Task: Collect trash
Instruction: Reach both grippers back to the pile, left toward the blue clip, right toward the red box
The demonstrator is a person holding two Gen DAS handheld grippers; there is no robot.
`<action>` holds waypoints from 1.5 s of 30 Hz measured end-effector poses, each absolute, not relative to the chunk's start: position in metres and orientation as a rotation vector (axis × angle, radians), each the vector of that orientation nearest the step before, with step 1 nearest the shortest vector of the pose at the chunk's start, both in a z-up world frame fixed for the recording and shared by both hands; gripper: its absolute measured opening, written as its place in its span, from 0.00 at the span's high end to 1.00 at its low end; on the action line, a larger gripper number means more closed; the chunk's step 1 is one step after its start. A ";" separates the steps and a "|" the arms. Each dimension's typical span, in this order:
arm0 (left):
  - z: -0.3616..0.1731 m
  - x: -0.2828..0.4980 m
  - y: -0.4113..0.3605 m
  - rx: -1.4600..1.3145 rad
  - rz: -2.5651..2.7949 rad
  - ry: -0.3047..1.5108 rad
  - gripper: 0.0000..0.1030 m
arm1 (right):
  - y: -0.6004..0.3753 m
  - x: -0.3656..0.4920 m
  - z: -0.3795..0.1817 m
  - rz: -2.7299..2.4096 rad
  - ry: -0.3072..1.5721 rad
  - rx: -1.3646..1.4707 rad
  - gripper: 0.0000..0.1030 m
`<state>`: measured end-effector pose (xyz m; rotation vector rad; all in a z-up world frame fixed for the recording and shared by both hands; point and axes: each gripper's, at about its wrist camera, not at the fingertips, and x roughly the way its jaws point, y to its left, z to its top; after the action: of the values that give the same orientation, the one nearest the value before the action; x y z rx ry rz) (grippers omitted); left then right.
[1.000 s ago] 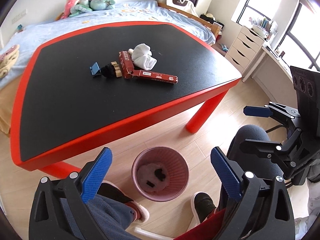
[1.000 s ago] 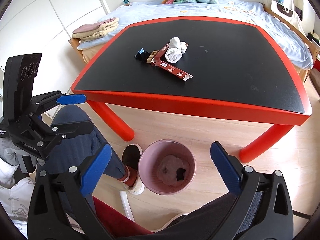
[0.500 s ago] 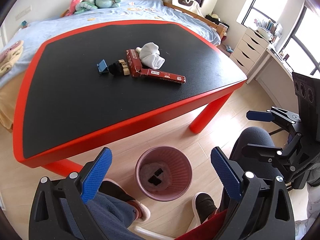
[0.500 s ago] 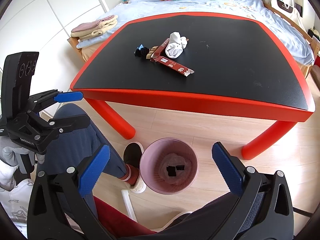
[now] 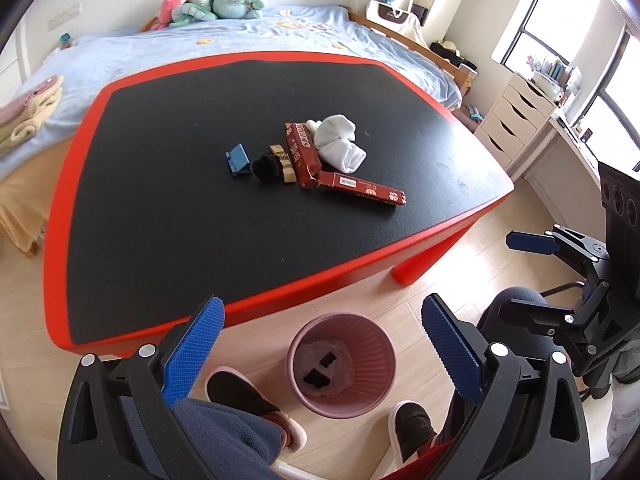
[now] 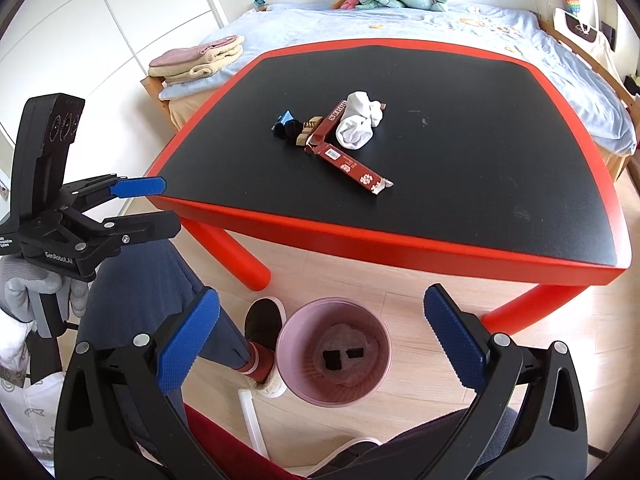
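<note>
A pink bin stands on the floor in front of the table, with dark scraps inside. On the black table top lie two red snack boxes, a white sock bundle, a black ball with a tan piece and a blue clip. My left gripper is open and empty above the bin. My right gripper is open and empty above the bin.
The table has a red rim and red legs. A bed with plush toys lies behind it. A white drawer unit stands at the right. The person's feet and knees flank the bin.
Both grippers have risen and tilted a little toward the table; it now fills more of each view. The scraps in the bin have settled. Both stay open.
</note>
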<state>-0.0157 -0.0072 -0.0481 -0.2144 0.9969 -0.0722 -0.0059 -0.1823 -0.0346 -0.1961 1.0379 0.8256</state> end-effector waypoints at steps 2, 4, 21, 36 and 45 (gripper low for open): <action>-0.044 -0.007 0.000 -0.216 -0.057 0.990 0.08 | -0.178 0.002 -0.030 0.830 1.024 -0.207 0.03; -0.040 0.003 0.007 -0.221 -0.041 0.983 0.08 | -0.172 0.012 -0.025 0.835 1.011 -0.217 0.03; -0.053 0.102 0.070 -0.325 0.118 1.074 0.08 | -0.116 0.082 -0.027 0.886 0.985 -0.376 0.03; -0.098 0.147 0.081 -0.321 0.234 1.170 0.12 | -0.093 0.106 -0.067 0.866 1.043 -0.436 0.03; -0.102 0.144 0.071 -0.246 0.267 1.182 0.28 | -0.093 0.111 -0.075 0.847 1.049 -0.451 0.22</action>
<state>0.1439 0.0711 -0.1022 -0.2457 1.1817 0.2675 0.1105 -0.0930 -0.0752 -0.4511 1.0486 0.8469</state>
